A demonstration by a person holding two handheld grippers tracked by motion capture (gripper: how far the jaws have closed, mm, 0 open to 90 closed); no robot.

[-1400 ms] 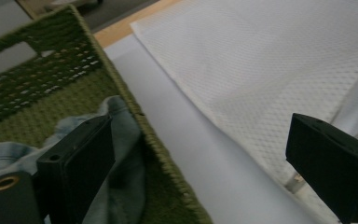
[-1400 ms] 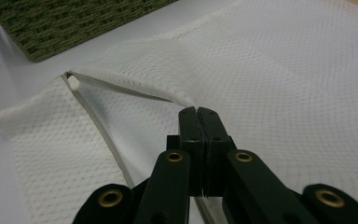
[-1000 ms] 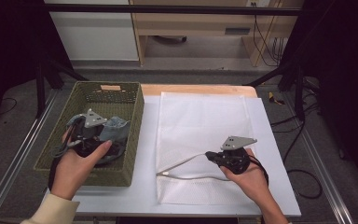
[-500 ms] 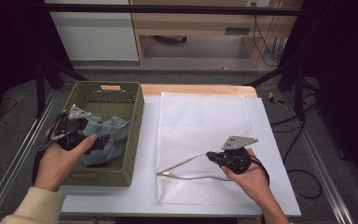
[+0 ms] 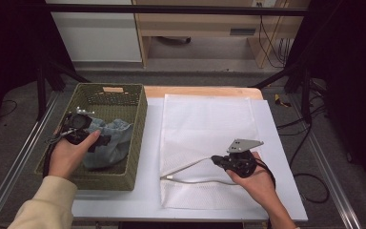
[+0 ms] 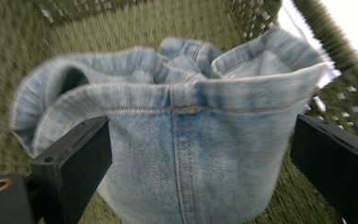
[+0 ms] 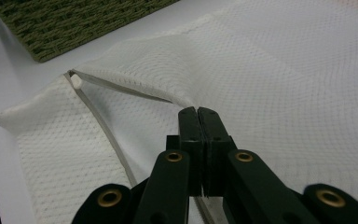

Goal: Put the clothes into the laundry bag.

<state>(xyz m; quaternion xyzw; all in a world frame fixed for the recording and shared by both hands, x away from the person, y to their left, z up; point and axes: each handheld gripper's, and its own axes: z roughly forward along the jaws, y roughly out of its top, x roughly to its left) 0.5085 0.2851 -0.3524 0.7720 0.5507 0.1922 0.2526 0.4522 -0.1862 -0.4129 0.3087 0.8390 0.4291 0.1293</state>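
- At nine o'clock on the surface (image 5: pixel 147 191) sits the woven basket (image 5: pixel 138 138), with the folded jeans (image 5: pixel 107 143) lying inside it.
- The left gripper (image 5: pixel 78 125) hangs over the basket's nine-o'clock side, its jaws spread wide on either side of the jeans (image 6: pixel 186 154), not yet pressing the denim.
- To do this well, I'd say the jaws should sink lower and bite the thick folded edge, so the whole bundle lifts out together.
- From the middle out to three o'clock lies the white mesh bag (image 5: pixel 209 129), flat on the surface.
- At about four o'clock the right gripper (image 5: pixel 221 161) has its jaws clenched on the bag's upper layer (image 7: pixel 186 100) by the zip (image 7: pixel 98 121), holding the mouth raised.
- That hand should lift the mouth higher and keep steady, so the jeans slide in cleanly.
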